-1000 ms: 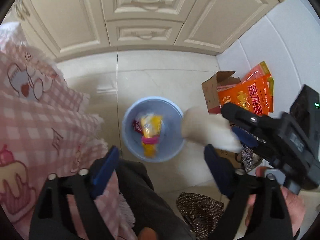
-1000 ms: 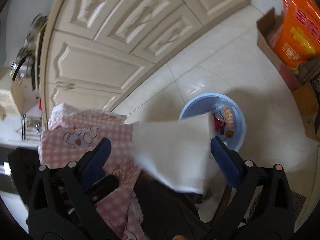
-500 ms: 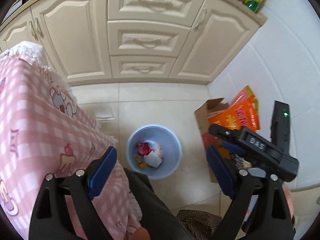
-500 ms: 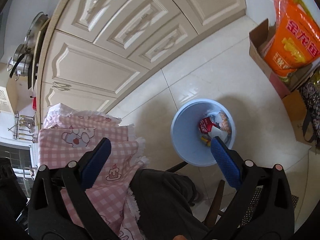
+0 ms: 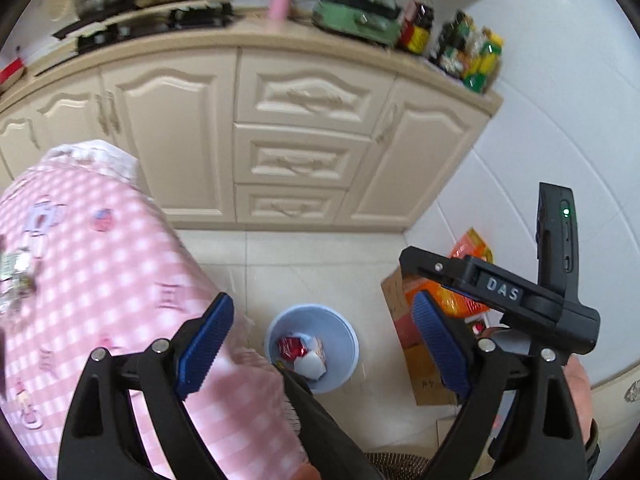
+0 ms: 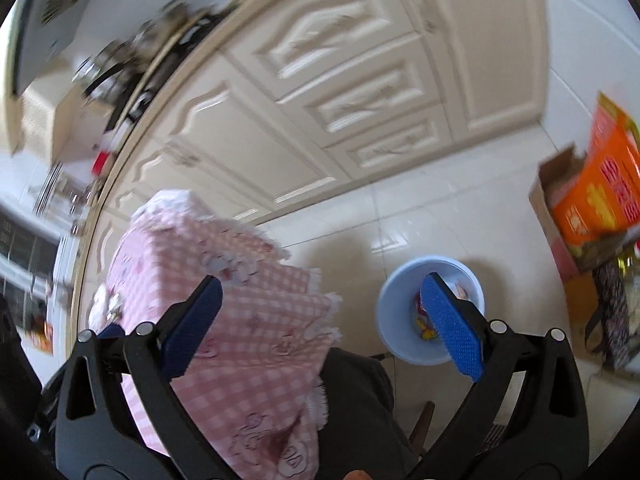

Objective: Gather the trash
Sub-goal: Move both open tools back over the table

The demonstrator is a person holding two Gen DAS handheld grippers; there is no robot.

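A light blue trash bin (image 5: 347, 340) stands on the tiled floor and holds a red wrapper (image 5: 291, 347) and a white tissue (image 5: 311, 367). It also shows in the right wrist view (image 6: 394, 340). My left gripper (image 5: 320, 348) is open and empty, high above the bin. My right gripper (image 6: 324, 328) is open and empty; it shows at the right of the left wrist view (image 5: 496, 292). Crumpled silvery trash (image 5: 14, 276) lies on the pink checked tablecloth (image 5: 100, 280) at the far left, blurred.
Cream kitchen cabinets (image 5: 296, 140) stand behind the bin. A cardboard box (image 5: 416, 344) with orange bags (image 6: 600, 192) stands right of the bin by the white tiled wall. My dark trouser leg (image 5: 320, 420) is just below the bin. The table (image 6: 240, 320) fills the left side.
The white tissue left my right gripper and now lies in the bin. Both grippers have risen and tilted up, so the counter top comes into view.
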